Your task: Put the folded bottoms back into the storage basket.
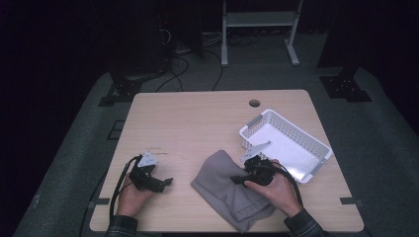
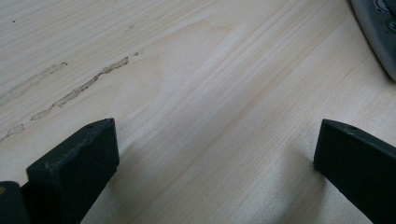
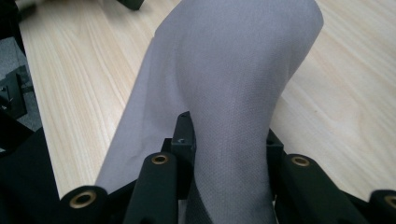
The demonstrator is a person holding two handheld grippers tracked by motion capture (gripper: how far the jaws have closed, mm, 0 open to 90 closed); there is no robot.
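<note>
A grey cloth (image 1: 228,190) lies folded on the wooden table (image 1: 197,123) near its front edge, right of centre. My right gripper (image 1: 240,178) is shut on the cloth's right edge, and a raised fold of the cloth (image 3: 233,102) runs up between its two black jaws and drapes away over the table. My left gripper (image 1: 167,183) rests low over bare wood at the front left, well apart from the cloth. Its jaws stand wide open with nothing between the fingers (image 2: 74,168).
A white slatted basket (image 1: 316,143) stands at the right side of the table, just behind my right hand. A round cable hole (image 1: 254,103) sits near the far edge. Dark floor, cables and a metal stand lie beyond the table.
</note>
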